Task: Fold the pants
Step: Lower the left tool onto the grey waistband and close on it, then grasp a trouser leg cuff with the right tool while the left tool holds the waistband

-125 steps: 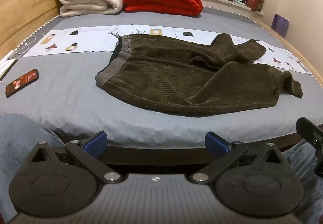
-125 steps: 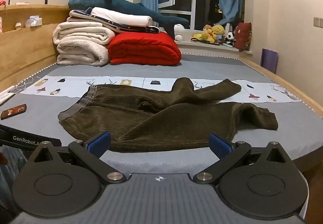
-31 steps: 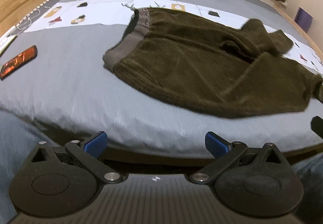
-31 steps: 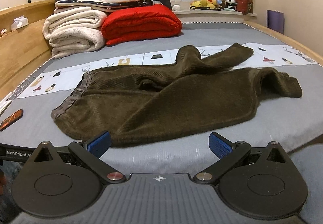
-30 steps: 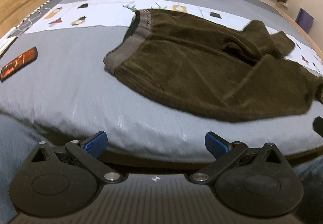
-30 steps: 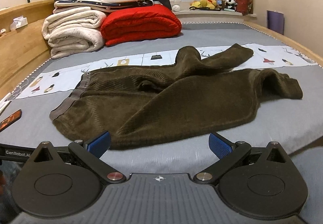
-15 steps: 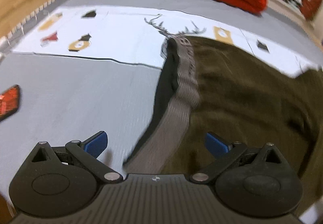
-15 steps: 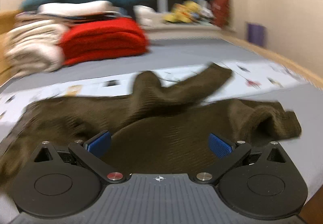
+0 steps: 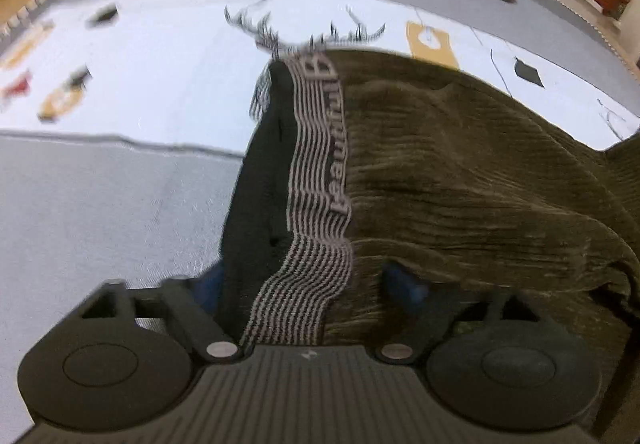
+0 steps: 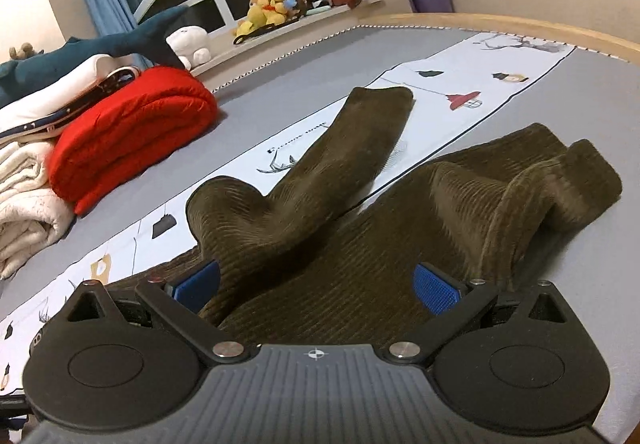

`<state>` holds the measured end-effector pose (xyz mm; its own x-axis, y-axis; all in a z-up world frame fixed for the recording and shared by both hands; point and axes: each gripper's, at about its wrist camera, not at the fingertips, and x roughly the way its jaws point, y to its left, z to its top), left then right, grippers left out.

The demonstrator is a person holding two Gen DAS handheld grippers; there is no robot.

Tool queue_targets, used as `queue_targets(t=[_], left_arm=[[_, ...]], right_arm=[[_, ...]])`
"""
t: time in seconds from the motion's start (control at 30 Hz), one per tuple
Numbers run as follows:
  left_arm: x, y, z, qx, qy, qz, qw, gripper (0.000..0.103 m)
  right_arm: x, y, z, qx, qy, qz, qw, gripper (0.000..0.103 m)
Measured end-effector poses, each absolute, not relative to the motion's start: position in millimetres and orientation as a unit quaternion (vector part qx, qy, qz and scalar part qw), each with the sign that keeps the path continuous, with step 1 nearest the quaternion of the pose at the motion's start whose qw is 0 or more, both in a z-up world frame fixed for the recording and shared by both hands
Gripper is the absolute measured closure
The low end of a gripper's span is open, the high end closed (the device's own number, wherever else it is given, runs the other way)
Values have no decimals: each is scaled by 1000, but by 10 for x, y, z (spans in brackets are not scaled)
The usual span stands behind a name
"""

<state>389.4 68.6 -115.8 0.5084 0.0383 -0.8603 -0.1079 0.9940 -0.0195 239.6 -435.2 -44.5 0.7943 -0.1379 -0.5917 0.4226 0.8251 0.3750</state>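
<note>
Left wrist view: your left gripper (image 9: 310,284) straddles the pants (image 9: 460,184) waistband, jaws spread. Pants' long axis runs frame-right. Your right gripper (image 10: 318,282) is likewise released over them.

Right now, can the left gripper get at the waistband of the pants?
Probably yes. The left gripper is open, and the striped waistband already lies between its fingers, with only the pants under it. Nothing stands in the way, though the picture is a little blurred.

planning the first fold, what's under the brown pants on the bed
Under the brown pants lie the grey bedspread and a white printed strip. Whether anything else lies beneath is hidden by the fabric.
</note>
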Motion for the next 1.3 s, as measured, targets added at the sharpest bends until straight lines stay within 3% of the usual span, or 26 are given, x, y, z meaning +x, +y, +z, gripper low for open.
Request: queue_targets(t=[0.07, 0.1, 0.5, 0.63, 0.73, 0.77, 0.8, 0.87, 0.9, 1.3], left_arm=[[3844, 663, -1066, -34, 481, 63, 874, 57], [3819, 676, -1030, -37, 476, 68, 876, 72], [3676, 1636, -923, -69, 471, 144, 867, 76], [3658, 1477, -937, -56, 465, 143, 872, 75], [3665, 1301, -955, -34, 458, 153, 875, 62], [3677, 1311, -959, -26, 456, 157, 875, 53], [3671, 1319, -962, -18, 455, 164, 875, 36], [3655, 1332, -955, 0, 449, 189, 873, 15], [3649, 1333, -952, 6, 448, 198, 872, 10], [3166, 1316, -882, -40, 483, 171, 858, 7]], right_arm=[[2415, -4315, -444, 248, 280, -153, 915, 1], [2432, -4298, -446, 245, 282, -152, 915, 1], [2438, -4151, -426, 178, 278, -161, 930, 1], [2441, -4221, -452, 195, 284, -171, 923, 1], [2421, -4275, -465, 208, 283, -182, 918, 1], [2412, -4292, -468, 209, 283, -184, 918, 1], [2400, -4306, -472, 208, 283, -186, 918, 1], [2376, -4342, -476, 205, 282, -189, 918, 1], [2363, -4367, -480, 205, 282, -191, 918, 1], [2089, -4813, -555, 219, 292, -233, 902, 1]])
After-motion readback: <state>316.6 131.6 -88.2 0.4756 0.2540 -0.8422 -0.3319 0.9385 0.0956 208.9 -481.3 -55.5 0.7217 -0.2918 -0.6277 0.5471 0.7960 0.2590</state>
